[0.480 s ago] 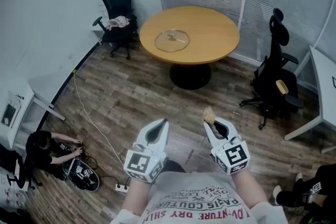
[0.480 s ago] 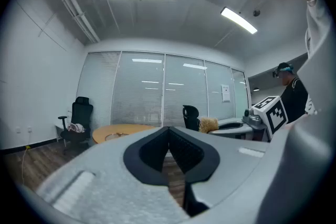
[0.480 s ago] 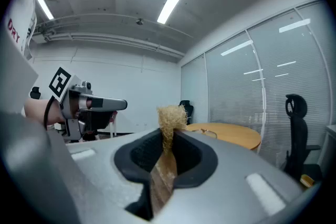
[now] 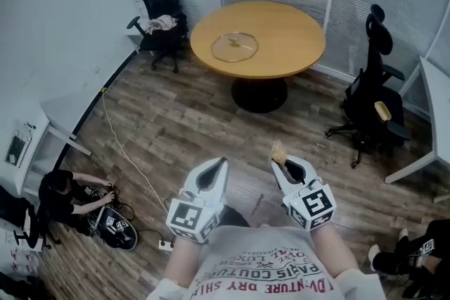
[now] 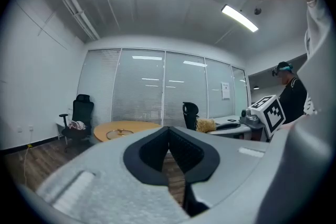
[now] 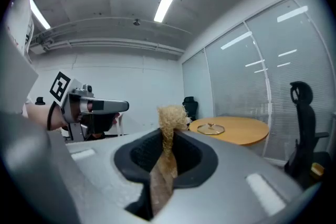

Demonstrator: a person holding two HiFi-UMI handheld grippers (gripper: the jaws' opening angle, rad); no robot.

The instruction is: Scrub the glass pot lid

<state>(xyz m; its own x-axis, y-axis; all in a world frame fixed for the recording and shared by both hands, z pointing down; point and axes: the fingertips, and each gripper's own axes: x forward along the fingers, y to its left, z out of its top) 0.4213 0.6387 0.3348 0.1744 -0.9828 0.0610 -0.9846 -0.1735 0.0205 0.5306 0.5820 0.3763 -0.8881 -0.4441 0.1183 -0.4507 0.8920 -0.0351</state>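
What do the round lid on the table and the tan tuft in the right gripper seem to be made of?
The round clear lid looks glass: yellow tabletop shows through. The frizzy tan tuft looks like coarse fibre, perhaps loofah.

— What are you wearing today?

— I am wearing a pale T-shirt (image 4: 261, 270), and it is carrying red lettering across the chest.

— And how are your grippers looking?

— My left gripper (image 4: 220, 164) and my right gripper (image 4: 280, 165) are both showing smooth light-grey shells, narrowing toward the tips. Black ribbed pads (image 5: 146, 153) are lining the hollow inside the jaws.

— Any markings?

— Each one is carrying a cube at its back: the left cube (image 4: 190, 218) and the right cube (image 4: 314, 205) are both showing black-and-white square markers on white faces.
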